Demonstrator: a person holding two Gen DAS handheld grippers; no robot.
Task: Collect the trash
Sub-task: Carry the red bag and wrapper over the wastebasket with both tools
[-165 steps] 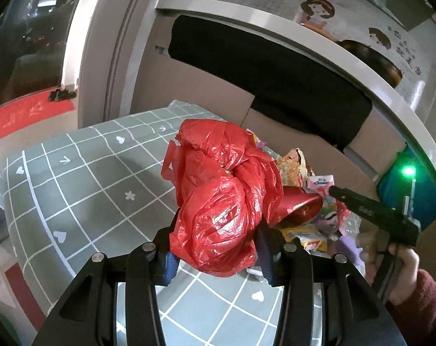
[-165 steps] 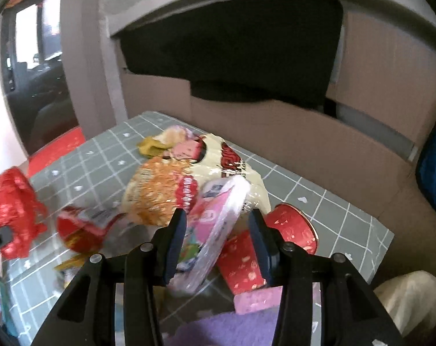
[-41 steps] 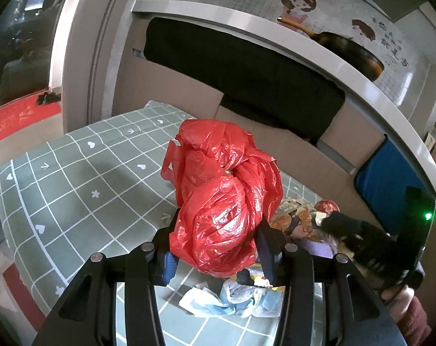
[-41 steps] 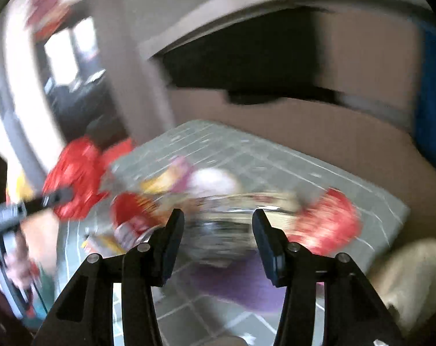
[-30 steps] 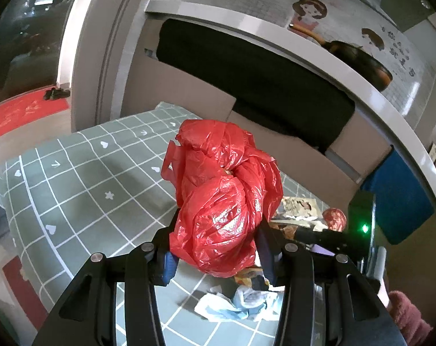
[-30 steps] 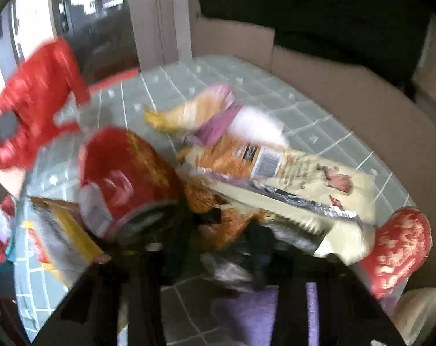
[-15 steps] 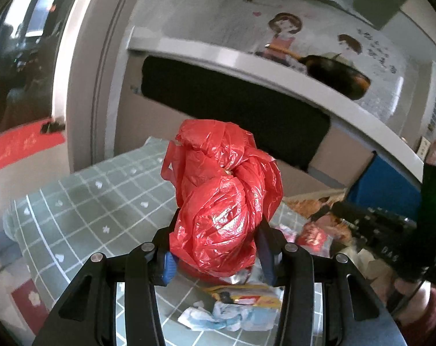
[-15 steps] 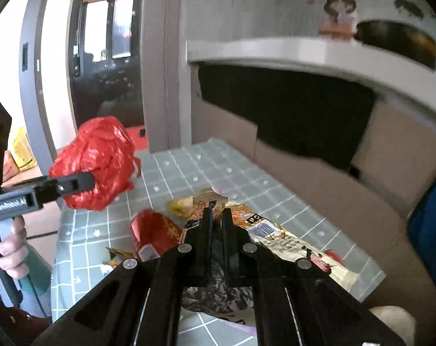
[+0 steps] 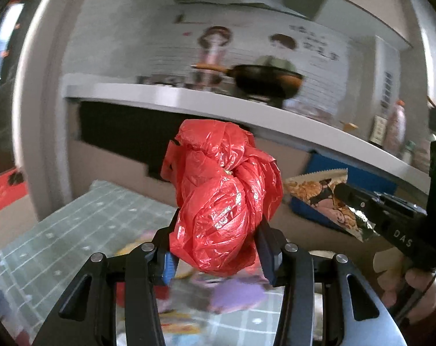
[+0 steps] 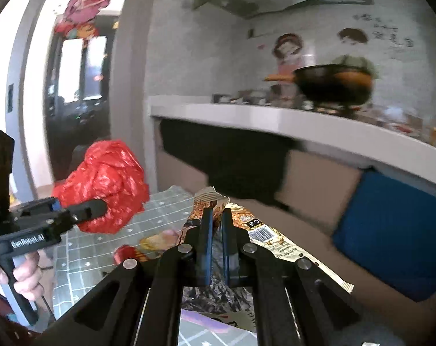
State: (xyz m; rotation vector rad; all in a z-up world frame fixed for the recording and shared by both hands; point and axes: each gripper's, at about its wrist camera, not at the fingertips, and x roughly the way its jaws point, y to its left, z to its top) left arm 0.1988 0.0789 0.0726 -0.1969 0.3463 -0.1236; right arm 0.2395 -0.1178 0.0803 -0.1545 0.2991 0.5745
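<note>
Left gripper (image 9: 218,248) clamps the red bag (image 9: 223,199); right gripper (image 10: 215,225), nearly closed, pinches a wrapper (image 10: 261,230) that could slip free

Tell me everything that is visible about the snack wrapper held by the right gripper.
The snack wrapper is a flat, crinkled foil packet, cream and orange with cartoon print, a barcode and a serrated end. Its inside looks silvery. The right gripper is shut on its edge and holds it lifted above the table, beside the red plastic bag.
</note>
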